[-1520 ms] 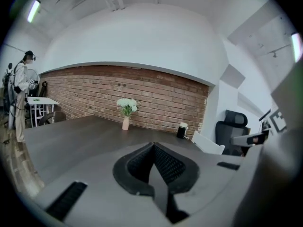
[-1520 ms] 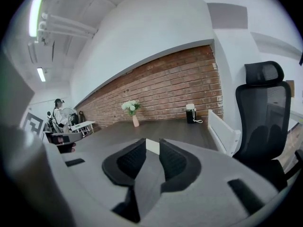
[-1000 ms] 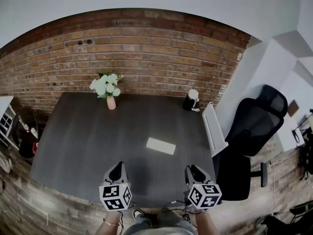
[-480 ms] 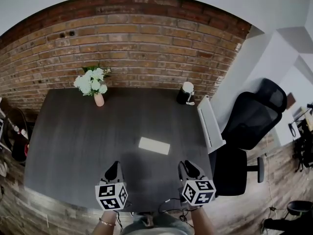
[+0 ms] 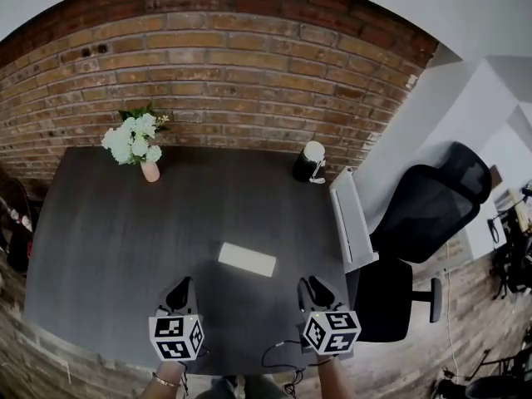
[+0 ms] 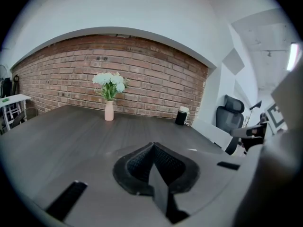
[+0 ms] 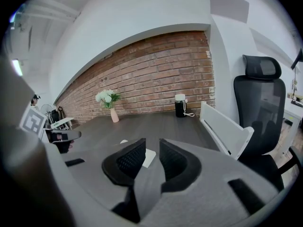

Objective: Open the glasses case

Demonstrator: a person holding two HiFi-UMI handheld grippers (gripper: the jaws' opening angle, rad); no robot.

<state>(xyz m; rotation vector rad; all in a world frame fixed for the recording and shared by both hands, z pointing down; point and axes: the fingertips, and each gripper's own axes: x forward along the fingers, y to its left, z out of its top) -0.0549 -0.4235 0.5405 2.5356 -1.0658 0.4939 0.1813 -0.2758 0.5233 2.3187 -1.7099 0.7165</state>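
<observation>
The white glasses case [image 5: 247, 259] lies flat and closed on the dark table [image 5: 108, 239], a little right of its middle. My left gripper [image 5: 177, 293] hovers over the near edge, left of the case and short of it, with its jaws shut and nothing between them [image 6: 152, 149]. My right gripper [image 5: 309, 290] hovers at the case's near right. It is open with a narrow empty gap [image 7: 152, 151], and the case [image 7: 148, 158] shows through that gap, farther out on the table. Neither gripper touches the case.
A pink vase of white flowers [image 5: 150, 170] stands at the back left. A black cup with a white lid [image 5: 309, 163] is at the back right. A white panel [image 5: 349, 223] runs along the table's right edge, with a black office chair [image 5: 424, 214] beyond it.
Both grippers have moved forward and lower over the table's near edge, slightly closer to the case. The head view has shifted, so the case sits farther left in the picture.
</observation>
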